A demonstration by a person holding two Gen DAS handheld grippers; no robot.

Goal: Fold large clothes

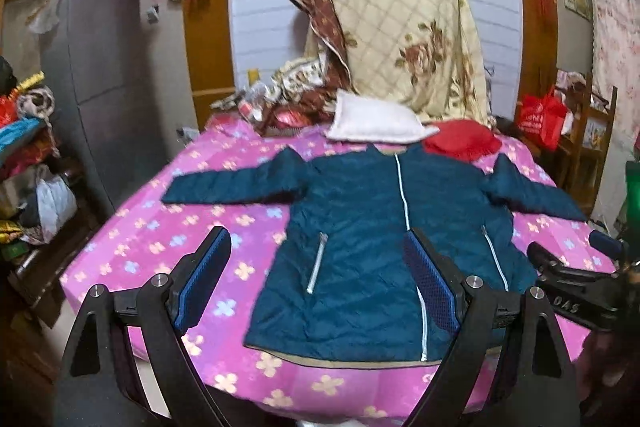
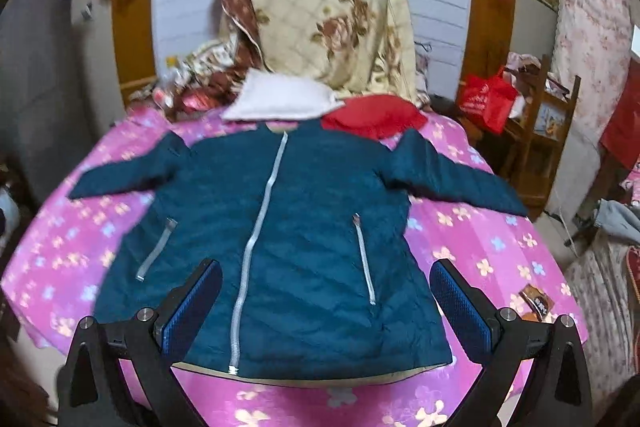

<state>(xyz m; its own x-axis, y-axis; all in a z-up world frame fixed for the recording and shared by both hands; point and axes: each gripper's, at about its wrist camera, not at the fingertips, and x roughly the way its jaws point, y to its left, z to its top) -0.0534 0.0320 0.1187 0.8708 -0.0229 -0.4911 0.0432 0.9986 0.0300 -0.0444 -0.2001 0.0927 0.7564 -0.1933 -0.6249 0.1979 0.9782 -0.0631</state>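
A dark teal quilted jacket [image 1: 360,207] [image 2: 300,227] lies face up and zipped on a pink flowered bedsheet [image 1: 160,247] [image 2: 480,247]. Both sleeves are spread out sideways and the hem is toward me. My left gripper [image 1: 316,279] hovers open over the jacket's lower left part, with nothing between its blue pads [image 1: 204,275]. My right gripper [image 2: 326,307] is open above the hem, straddling the lower front and zipper without holding it. It also shows at the right edge of the left wrist view as the right gripper [image 1: 570,247].
A white pillow [image 1: 376,123] and a red cloth [image 1: 460,139] lie just beyond the collar. A floral quilt [image 1: 408,27] hangs behind them. A grey fridge [image 1: 100,67] stands left, a wooden shelf with a red bag [image 2: 488,99] right. A small brown packet [image 2: 536,303] lies on the sheet.
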